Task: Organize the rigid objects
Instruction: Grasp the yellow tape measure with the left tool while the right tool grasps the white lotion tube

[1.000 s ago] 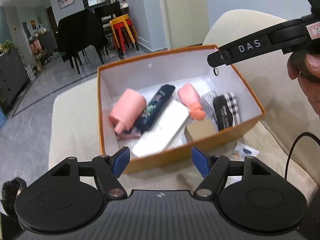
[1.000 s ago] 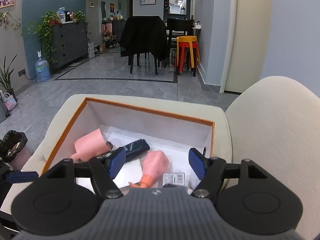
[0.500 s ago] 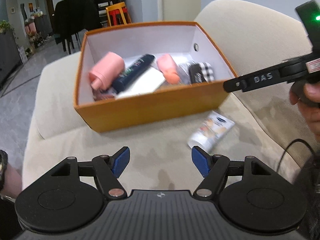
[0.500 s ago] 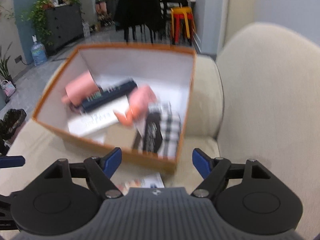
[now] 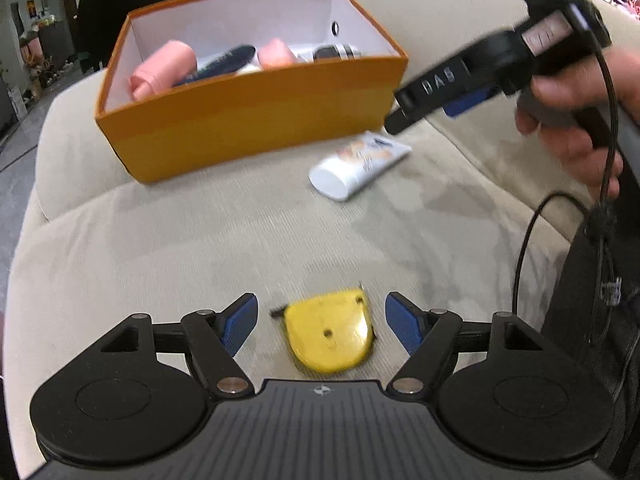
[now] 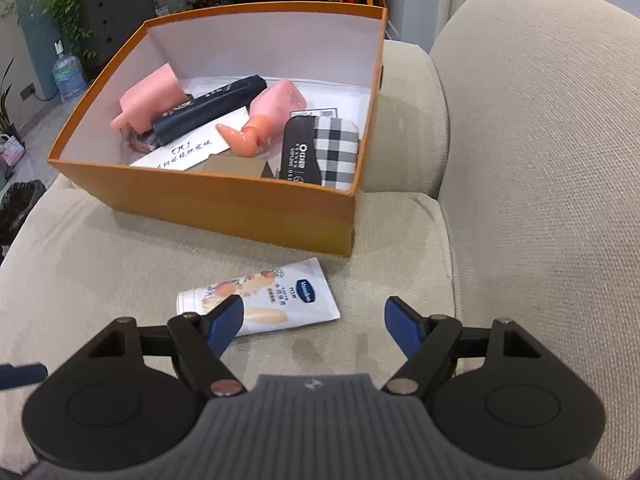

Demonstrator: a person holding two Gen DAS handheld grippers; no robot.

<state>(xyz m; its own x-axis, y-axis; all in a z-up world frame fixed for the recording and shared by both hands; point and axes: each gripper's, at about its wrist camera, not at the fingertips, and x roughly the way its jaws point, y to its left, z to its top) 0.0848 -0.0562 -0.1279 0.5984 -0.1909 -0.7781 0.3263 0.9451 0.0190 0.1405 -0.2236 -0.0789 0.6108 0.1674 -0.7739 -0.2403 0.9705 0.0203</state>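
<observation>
Two items are straddled on the sofa cushion (image 5: 200, 240) by empty tongs: the stiff yellow tape measure (image 5: 330, 334) by the opening left gripper (image 5: 322, 322) (its flat sides suit the pads), the soft, slippery lotion tube (image 6: 260, 300) by the wide right gripper (image 6: 314, 322).

Soft, even indoor light, with faint shadows beside the orange box (image 6: 224, 204). Fisheye bending curves the edges. The left view is motion-blurred, especially the right claw (image 5: 436, 100); the right view is sharper.

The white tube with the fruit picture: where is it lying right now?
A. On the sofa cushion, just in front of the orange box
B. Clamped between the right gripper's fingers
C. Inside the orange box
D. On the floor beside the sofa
A: the white tube lies flat on the sofa cushion just outside the orange box, and no gripper touches it.
</observation>
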